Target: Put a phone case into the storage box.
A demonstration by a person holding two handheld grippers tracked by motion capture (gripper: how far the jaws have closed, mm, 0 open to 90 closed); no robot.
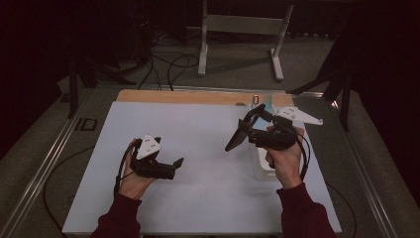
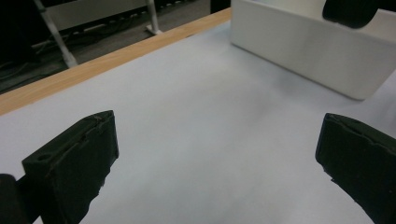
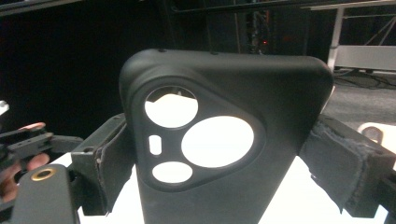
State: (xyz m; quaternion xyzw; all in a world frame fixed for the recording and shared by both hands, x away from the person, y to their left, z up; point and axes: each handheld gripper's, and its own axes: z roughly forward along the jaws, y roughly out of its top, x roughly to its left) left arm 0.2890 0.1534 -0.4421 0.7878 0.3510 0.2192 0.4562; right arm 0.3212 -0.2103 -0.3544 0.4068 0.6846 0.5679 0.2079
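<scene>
Item: black phone case (image 3: 224, 140), clamped in my right hand-held gripper (image 1: 247, 130).
Left hand-held gripper (image 1: 174, 163) wide, empty, over worktop (image 1: 208, 163); next, I judge, seating it in white tray (image 2: 308, 51).

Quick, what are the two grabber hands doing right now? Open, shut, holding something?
Left gripper: open, nothing between its jaws, above the white table sheet.
Right gripper: shut on a black phone case, held up off the table.
</scene>
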